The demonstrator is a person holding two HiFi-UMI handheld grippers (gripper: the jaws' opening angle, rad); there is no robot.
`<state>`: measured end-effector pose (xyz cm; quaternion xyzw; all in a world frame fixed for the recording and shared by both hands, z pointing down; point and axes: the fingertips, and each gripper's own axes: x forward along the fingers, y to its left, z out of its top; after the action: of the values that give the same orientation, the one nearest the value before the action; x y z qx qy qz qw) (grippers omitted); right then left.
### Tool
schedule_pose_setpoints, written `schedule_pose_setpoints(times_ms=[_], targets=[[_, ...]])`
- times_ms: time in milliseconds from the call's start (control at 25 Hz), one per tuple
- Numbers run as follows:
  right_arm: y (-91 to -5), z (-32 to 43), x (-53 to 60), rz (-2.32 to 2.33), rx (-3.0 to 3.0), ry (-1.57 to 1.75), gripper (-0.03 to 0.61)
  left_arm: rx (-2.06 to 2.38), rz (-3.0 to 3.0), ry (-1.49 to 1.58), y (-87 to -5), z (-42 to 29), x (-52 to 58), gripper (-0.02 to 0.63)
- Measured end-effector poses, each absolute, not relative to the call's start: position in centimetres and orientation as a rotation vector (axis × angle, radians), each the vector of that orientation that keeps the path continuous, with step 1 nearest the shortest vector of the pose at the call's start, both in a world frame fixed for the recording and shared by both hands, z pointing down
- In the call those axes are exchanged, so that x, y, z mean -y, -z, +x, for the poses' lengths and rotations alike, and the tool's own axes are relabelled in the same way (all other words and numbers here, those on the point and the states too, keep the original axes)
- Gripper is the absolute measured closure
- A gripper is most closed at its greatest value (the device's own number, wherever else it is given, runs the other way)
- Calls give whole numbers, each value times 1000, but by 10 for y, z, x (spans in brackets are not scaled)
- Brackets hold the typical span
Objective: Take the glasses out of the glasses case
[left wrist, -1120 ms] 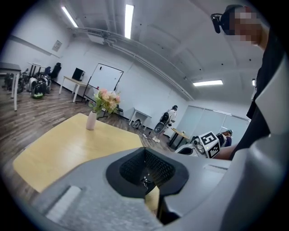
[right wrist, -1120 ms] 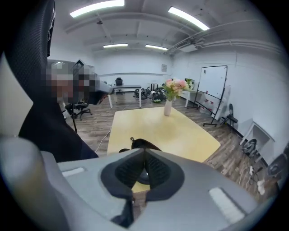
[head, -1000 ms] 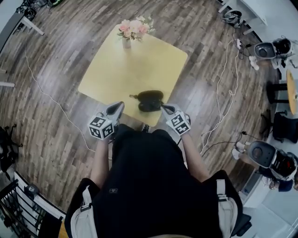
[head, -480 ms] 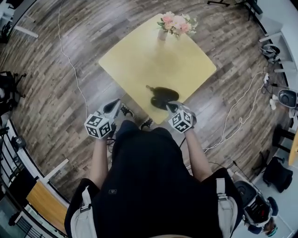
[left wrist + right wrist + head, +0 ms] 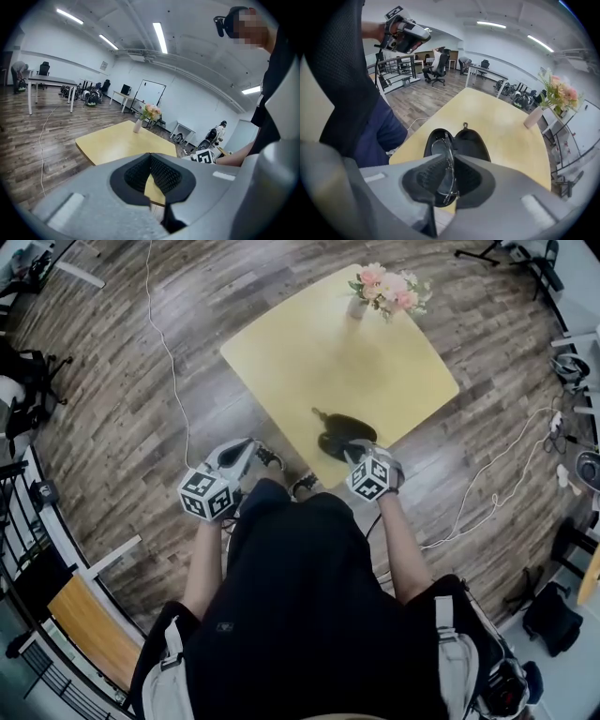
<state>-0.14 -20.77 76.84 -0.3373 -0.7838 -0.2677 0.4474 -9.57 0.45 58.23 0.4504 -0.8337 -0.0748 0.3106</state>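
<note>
Here, the right claw [image 5: 451,157] pinches thin wire-framed glasses [image 5: 441,147] inside the open, oval black case [image 5: 472,142] at the smooth yellow desk's [image 5: 501,125] near edge; the left claw [image 5: 150,156] is closed, empty.

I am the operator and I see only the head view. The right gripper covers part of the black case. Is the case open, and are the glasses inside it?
Observer: Yes. The right gripper view shows the glasses case open, with the glasses lying in the half at that view's left.
Operator: Does the right gripper hold them?
Observer: The right gripper has its jaws almost together, with the thin frame between them.
Operator: And the left gripper?
Observer: Its own view shows the left gripper shut on nothing.
</note>
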Motion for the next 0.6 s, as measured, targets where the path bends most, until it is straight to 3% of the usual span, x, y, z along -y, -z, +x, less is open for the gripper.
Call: schedule_pose_setpoints(times_ms=[600], targets=[[-791,-13,208,-855,1881,764,514,2192,1168,203,-588,-95,-9,603]])
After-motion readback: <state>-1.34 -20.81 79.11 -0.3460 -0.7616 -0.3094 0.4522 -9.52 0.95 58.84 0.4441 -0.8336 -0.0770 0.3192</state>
